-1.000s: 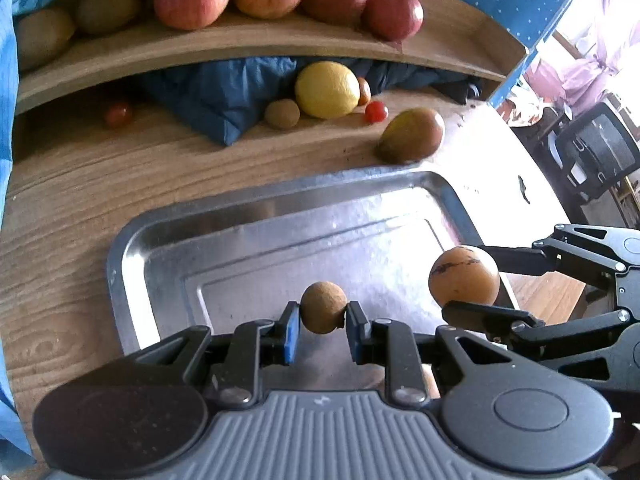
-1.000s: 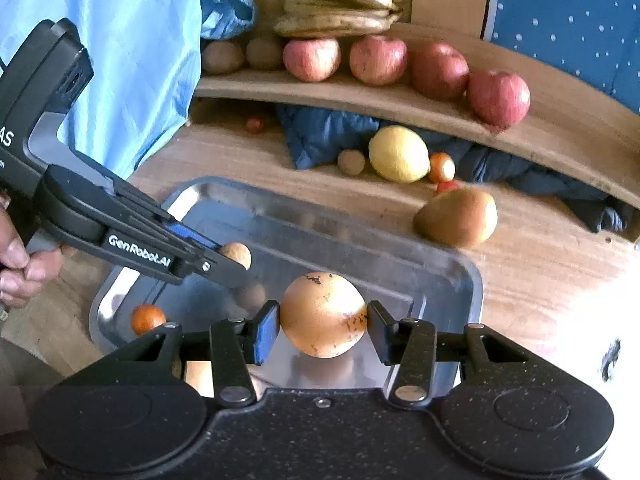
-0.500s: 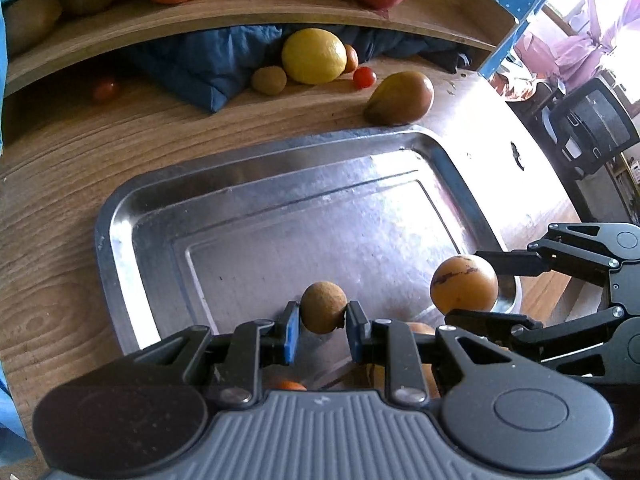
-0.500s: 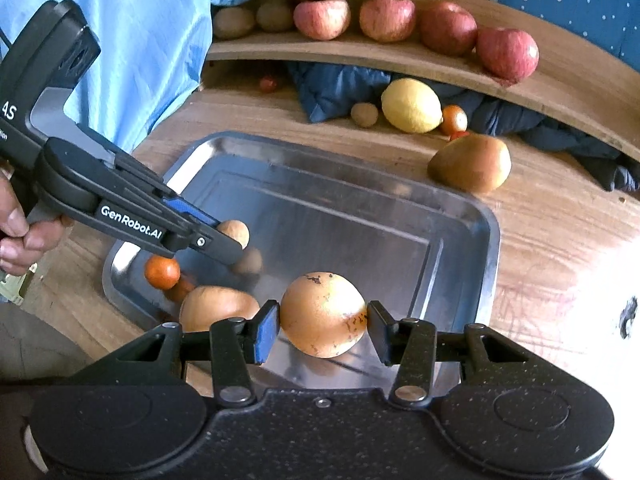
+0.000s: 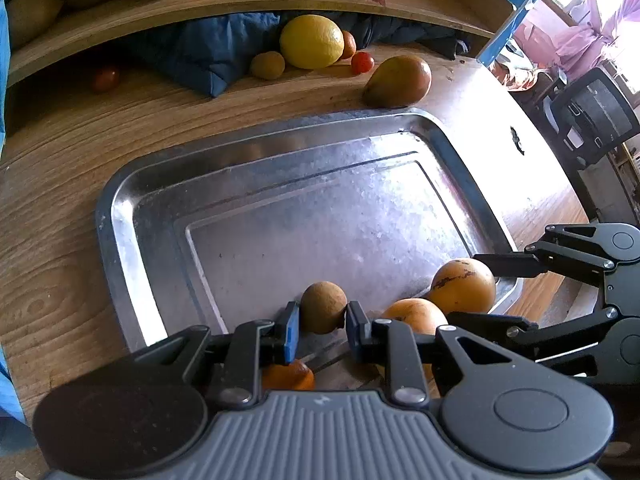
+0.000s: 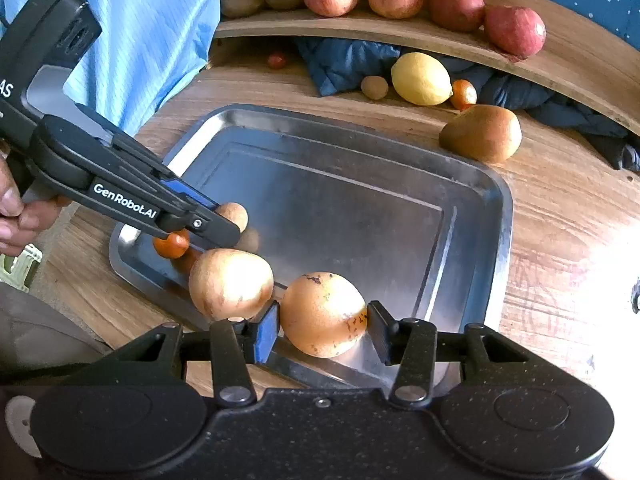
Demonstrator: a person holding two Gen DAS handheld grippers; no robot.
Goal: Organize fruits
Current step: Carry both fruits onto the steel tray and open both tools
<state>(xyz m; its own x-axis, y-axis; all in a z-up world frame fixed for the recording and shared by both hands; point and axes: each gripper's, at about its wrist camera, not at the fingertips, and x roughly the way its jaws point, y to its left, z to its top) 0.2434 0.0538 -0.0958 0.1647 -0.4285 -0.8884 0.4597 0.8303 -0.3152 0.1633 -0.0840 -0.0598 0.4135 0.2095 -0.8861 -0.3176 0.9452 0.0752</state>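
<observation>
Counter: I see a wood-grain counter [image 5: 60, 168] with a curved wooden shelf [image 6: 580, 64] raised along its back.
Left tool: my left tool [image 5: 322, 322] is narrowed onto a small brown fruit [image 5: 323, 307], one pad on each side, low over the near end of the tray.
Right tool: my right tool [image 6: 322, 330] grips a spotted orange fruit [image 6: 323, 314] between its pads, at the tray's near rim; from the left camera the same fruit [image 5: 463, 286] sits at the tray's right corner.
Tray: the metal tray [image 6: 400, 216] lies flat on the counter, most of its floor bare.
Fruit in tray: a pale orange fruit [image 6: 231, 284] rests just left of the one I hold on the right; a small tangerine [image 6: 171, 244] lies beyond it, under the left tool's fingers. I cannot tell whether the held fruits touch the tray floor.
Hand: a hand [image 6: 16, 212] grips the left tool's handle at the frame edge.
Behind the tray: a brownish pear [image 6: 482, 133] lies just off the far rim.
Further back: a lemon [image 6: 421, 79], a small brown fruit beside it, and a cherry tomato [image 5: 362, 62] sit against a blue cloth [image 5: 212, 52].
Shelf: red apples [image 6: 515, 31] line the shelf in a row.
</observation>
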